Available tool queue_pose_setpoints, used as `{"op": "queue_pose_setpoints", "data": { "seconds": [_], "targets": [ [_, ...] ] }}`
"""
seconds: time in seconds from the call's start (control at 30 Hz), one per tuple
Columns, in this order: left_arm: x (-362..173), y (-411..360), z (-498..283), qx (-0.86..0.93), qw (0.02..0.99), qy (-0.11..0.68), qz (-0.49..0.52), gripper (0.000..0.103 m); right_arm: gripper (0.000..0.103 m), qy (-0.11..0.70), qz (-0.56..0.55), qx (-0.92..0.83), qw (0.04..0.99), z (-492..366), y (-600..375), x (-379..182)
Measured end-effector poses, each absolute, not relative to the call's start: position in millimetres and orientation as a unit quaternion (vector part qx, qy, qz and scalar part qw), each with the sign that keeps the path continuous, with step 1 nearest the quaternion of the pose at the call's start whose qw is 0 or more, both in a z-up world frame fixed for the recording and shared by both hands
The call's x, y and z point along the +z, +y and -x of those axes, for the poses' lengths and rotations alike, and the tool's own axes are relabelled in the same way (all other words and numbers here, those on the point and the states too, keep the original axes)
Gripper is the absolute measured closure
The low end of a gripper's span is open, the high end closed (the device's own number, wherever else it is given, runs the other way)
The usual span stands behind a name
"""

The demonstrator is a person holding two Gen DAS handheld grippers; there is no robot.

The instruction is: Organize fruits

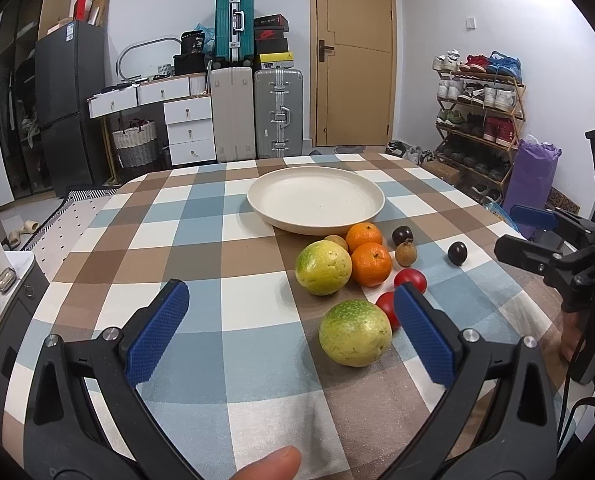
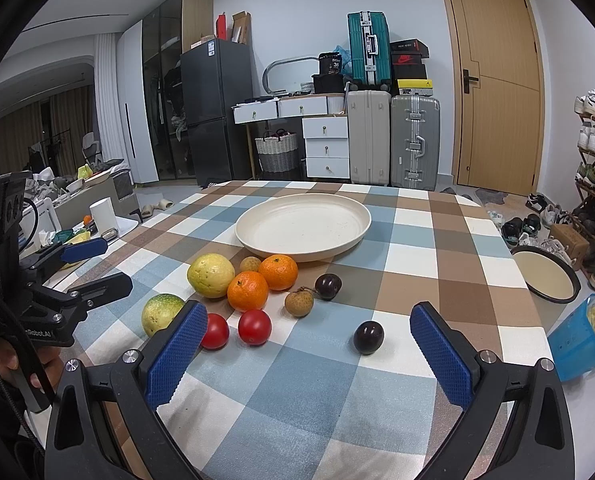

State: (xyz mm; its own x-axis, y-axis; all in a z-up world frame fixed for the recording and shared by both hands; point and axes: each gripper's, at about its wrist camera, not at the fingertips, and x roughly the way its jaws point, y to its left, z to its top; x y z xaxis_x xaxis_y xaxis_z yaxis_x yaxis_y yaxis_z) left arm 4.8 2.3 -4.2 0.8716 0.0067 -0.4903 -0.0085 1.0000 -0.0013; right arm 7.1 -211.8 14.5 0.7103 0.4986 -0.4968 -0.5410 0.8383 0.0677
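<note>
A cream plate (image 1: 257,204) (image 2: 249,240) sits mid-table with nothing in it. In front of it lie two yellow-green fruits (image 1: 323,267) (image 1: 355,332), two oranges (image 1: 371,264), two tomatoes (image 1: 410,280), two dark plums (image 2: 368,337) (image 2: 328,286) and two brown longans (image 2: 298,302). My left gripper (image 1: 291,300) is open just short of the near green fruit, which lies by its right finger. My right gripper (image 2: 309,320) is open, and the nearest plum lies between its fingers, ahead of them. Neither holds anything. Each gripper shows in the other's view (image 1: 505,229) (image 2: 117,263).
The checked tablecloth (image 2: 297,400) covers the table. Off the table's right side are a round cream dish (image 2: 547,276) and a blue snack bag (image 2: 581,340). Suitcases (image 2: 415,140), drawers, a fridge, a door and a shoe rack (image 1: 481,120) stand behind.
</note>
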Motion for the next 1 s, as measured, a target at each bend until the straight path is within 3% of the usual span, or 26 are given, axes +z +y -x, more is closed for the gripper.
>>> {"op": "queue_pose_setpoints", "data": {
  "seconds": [0.43,1.0],
  "targets": [
    [-3,3,-4,0.003,0.967,0.254,-0.001,0.001,0.0,0.266,0.048,0.263,0.926,-11,-210,12],
    [-17,-5,-24,-0.024,0.944,0.328,-0.009,0.005,0.0,0.368,0.083,0.223,0.899,-41,-201,-10]
  ]
}}
